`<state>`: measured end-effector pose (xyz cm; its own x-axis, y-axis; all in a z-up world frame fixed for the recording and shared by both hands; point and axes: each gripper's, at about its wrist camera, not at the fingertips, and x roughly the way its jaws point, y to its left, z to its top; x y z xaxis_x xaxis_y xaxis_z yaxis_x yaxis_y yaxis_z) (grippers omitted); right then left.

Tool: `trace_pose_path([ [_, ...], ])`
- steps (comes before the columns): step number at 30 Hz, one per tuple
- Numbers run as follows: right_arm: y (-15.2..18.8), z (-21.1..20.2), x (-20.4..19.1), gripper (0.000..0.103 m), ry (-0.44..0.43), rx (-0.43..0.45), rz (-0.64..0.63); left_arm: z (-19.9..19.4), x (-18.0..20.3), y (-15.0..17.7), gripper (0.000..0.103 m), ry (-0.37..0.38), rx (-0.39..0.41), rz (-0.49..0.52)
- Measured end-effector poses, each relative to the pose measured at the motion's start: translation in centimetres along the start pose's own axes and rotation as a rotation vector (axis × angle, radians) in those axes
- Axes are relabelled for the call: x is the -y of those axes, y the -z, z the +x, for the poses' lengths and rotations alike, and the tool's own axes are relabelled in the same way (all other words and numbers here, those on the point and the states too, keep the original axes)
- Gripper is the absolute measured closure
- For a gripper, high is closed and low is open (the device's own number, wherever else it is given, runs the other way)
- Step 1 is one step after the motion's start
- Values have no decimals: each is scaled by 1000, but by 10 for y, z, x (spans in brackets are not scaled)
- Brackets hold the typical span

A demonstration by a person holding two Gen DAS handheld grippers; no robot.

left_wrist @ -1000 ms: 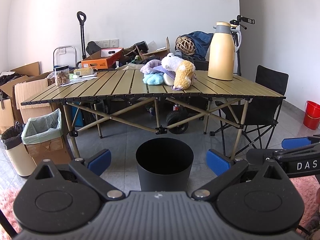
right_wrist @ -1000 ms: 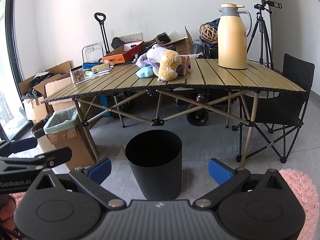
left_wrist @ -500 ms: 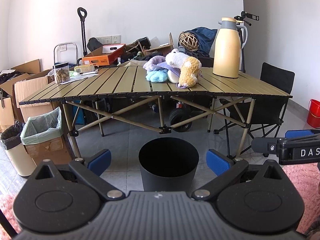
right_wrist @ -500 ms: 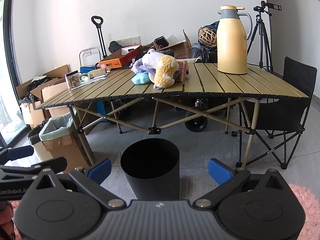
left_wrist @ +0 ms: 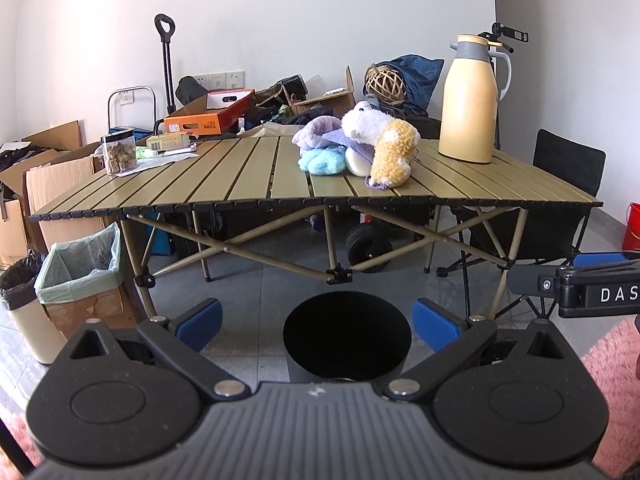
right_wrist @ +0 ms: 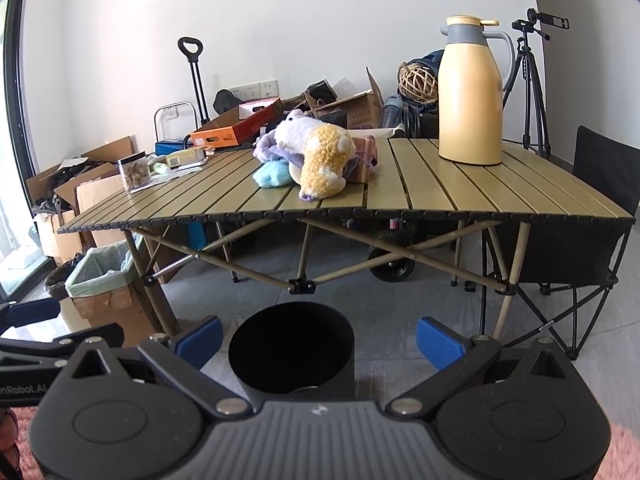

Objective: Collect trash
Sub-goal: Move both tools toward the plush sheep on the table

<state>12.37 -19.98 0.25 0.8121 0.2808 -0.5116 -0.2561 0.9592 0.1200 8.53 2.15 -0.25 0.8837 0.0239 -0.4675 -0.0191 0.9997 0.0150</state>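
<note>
From the left wrist, the left gripper (left_wrist: pixel 316 320) is spread wide and empty above the black bin (left_wrist: pixel 346 334) on the floor before the folding table (left_wrist: pixel 248 176); nothing looks collected yet. From the right wrist, the right gripper (right_wrist: pixel 318 338) is likewise spread and empty. The bin's inside is too dark to read, and no clear trash shows.

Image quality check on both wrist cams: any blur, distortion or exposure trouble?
Left wrist view: sharp, no motion blur; fisheye bends the slatted olive folding table edge and vignettes the corners; the black round bin interior is crushed to black. Right wrist view: equally sharp; the daylit window strip at left is blown out, and the yellow thermos jug shows only soft highlights.
</note>
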Motion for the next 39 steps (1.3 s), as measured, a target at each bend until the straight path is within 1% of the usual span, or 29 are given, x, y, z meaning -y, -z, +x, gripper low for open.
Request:
trace_pose_path([
  [4, -11, 15, 4, 0, 6, 15, -5, 13, -3, -12, 0, 6, 15, -6],
  [15, -50, 55, 12, 0, -8, 81, -39, 55, -14, -48, 0, -21, 51, -38],
  [19, -66, 72, 12, 0, 0, 114, -54, 72, -21, -65, 0, -24, 66, -73],
  [27, -100, 113, 15, 0, 14, 159, -45, 105, -29, -96, 0, -47, 114, -97],
  [30, -113, 130, 16, 0, 25, 160, -38, 118, -32, -108, 0, -68, 123, -121],
  [33, -124, 150, 18, 0, 44, 160, -29, 130, -34, -120, 0, -67, 139, -132],
  [36, -133, 171, 17, 0, 59, 155, -22, 140, -33, -128, 0, -80, 158, -118],
  [39, -140, 190, 15, 0, 55, 148, -17, 151, -33, -132, 0, -95, 173, -94],
])
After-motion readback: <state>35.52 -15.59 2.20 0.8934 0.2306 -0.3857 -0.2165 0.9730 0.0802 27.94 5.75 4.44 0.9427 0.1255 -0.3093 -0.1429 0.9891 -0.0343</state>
